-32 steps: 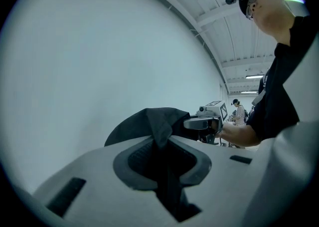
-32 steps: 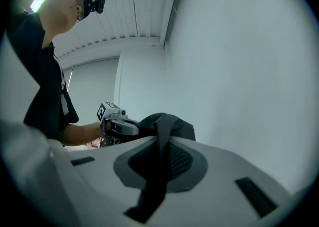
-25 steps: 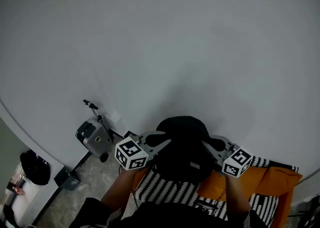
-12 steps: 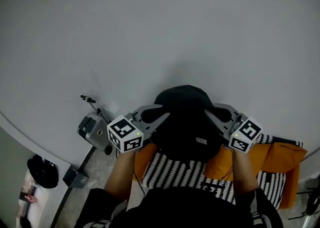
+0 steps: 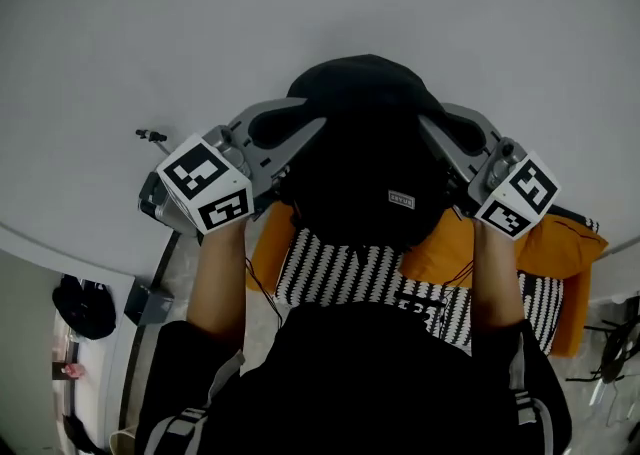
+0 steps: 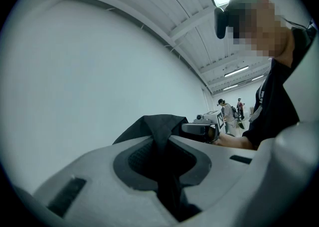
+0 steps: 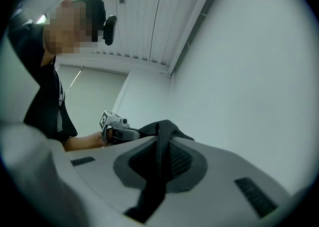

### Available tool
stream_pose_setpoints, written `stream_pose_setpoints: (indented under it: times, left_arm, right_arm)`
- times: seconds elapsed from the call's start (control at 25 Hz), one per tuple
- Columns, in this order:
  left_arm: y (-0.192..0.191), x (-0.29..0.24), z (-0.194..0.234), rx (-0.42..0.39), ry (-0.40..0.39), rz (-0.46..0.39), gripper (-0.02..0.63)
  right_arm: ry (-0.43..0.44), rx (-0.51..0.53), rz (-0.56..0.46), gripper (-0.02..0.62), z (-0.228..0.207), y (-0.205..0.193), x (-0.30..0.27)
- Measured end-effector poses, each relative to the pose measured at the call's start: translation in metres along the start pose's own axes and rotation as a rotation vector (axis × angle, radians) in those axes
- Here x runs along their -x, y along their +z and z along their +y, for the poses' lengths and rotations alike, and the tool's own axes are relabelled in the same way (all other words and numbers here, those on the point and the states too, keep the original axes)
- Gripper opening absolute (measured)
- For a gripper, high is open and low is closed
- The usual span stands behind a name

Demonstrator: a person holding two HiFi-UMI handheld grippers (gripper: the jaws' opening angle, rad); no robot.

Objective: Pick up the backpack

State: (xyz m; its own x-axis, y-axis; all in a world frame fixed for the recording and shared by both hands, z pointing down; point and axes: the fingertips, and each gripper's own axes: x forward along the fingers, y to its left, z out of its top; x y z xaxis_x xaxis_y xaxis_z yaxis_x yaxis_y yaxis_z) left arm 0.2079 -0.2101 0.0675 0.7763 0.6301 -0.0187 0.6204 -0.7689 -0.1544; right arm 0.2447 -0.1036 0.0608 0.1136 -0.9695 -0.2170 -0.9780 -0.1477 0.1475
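The black backpack (image 5: pixel 365 173) hangs between the left hand-held gripper (image 5: pixel 288 133) and the right hand-held gripper (image 5: pixel 452 133), each clamped on its fabric at opposite sides, probably to share the weight and keep it level.

Ahead: white wall (image 5: pixel 320 3) spans the whole field behind the held backpack (image 5: pixel 365 158), with open air above it and to both sides. Below: striped and orange seat (image 5: pixel 340 278) directly under the backpack. Left floor strip: grey wheeled case (image 5: pixel 148 211), small dark box (image 5: pixel 148 303), black bag (image 5: pixel 85 305), bare floor between them.
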Motion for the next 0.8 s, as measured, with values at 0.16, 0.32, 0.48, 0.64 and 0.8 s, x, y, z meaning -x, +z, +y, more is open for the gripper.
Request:
stream_pose_setpoints:
  times: [0.16, 0.32, 0.48, 0.64, 0.8]
  left_arm:
    - [0.014, 0.0, -0.004, -0.022, -0.02, -0.014, 0.064]
    - [0.029, 0.0, -0.007, -0.046, -0.03, -0.029, 0.064]
    - [0.043, 0.003, -0.007, -0.073, -0.029, -0.045, 0.064]
    - [0.053, 0.004, -0.007, -0.088, -0.027, -0.069, 0.063]
    - [0.053, 0.006, -0.009, -0.095, -0.027, -0.075, 0.064]
  right_arm:
    - [-0.003, 0.025, -0.014, 0.035, 0.003, 0.014, 0.002]
    - [-0.005, 0.043, -0.032, 0.035, 0.004, 0.028, 0.005]
    - [-0.002, 0.06, -0.043, 0.035, 0.006, 0.04, 0.003]
    - [0.004, 0.089, -0.047, 0.035, 0.008, 0.05, 0.003]
    - [0.005, 0.085, -0.05, 0.035, 0.011, 0.051, 0.004]
